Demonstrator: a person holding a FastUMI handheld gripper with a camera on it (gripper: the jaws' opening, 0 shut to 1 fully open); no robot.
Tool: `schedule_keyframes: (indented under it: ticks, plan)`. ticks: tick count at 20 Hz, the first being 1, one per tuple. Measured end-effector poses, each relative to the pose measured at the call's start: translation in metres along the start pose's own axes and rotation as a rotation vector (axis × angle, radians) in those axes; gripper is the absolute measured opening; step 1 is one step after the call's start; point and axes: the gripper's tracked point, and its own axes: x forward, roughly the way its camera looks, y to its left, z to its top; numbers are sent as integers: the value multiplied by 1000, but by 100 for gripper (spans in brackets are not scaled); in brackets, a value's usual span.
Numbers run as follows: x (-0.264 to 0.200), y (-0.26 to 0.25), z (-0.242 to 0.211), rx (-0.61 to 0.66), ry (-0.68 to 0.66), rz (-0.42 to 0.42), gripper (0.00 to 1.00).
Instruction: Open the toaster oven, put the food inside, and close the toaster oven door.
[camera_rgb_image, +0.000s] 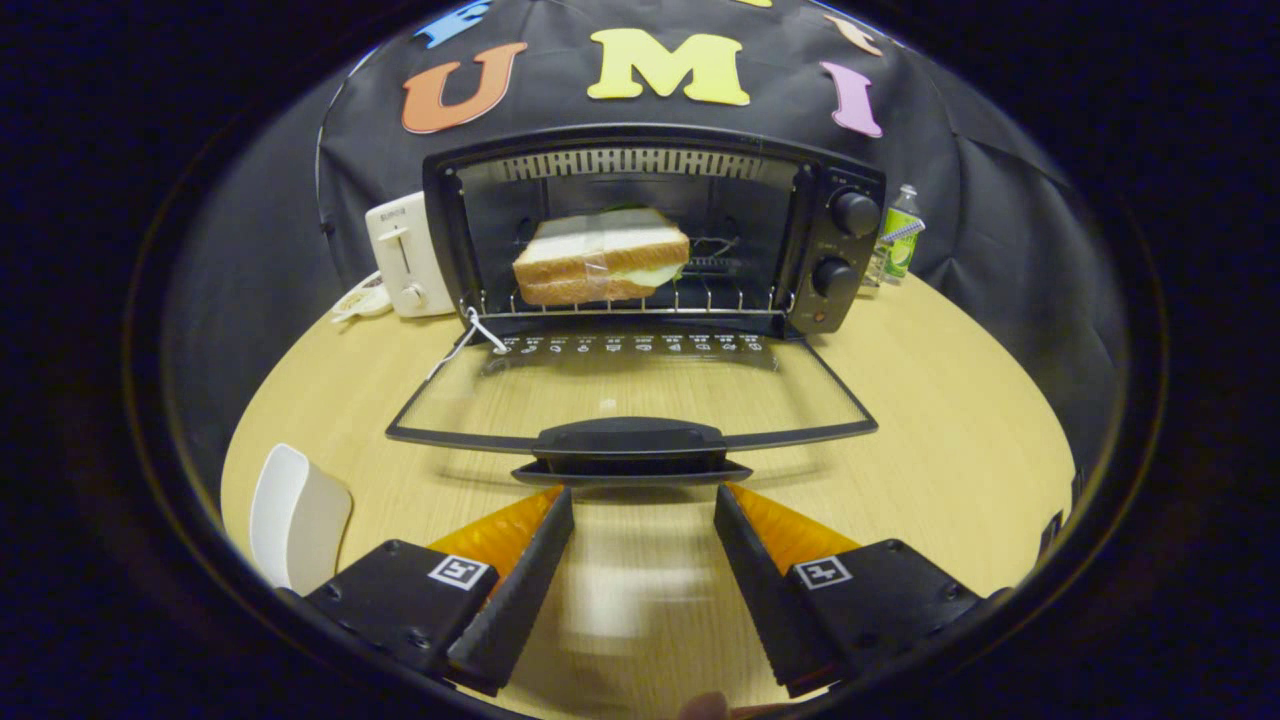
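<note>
So the gripper is spread wide and holding nothing, its ridged fingers low over the pale wood table, with bare tabletop between them. Just ahead of the tips sits the door handle, a dark rounded bar running side to side. The glass door lies flat, folded down toward the fingers, with plenty of open table on either side. Beyond it, the black toaster oven faces the gripper, mouth open. The sandwich rests on the wire rack inside, long side across the opening, sitting left of center. A white toaster stands at the back left, a bottle back right, and a white plate near the table's left edge.
</note>
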Motion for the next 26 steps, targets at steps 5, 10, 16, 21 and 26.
schedule_keyframes:
  ticks: [5, 10, 16, 21, 26]
  plan:
    - [-22, 0, 25, -36, -62, -5, 95]
    - [-43, -1, 69, -97, -164, -14, 95]
    - [-68, 13, 142, -93, -264, 19, 96]
    - [-114, 31, 204, -105, -375, 82, 96]
    - [-198, 28, 259, -20, -509, 116, 96]
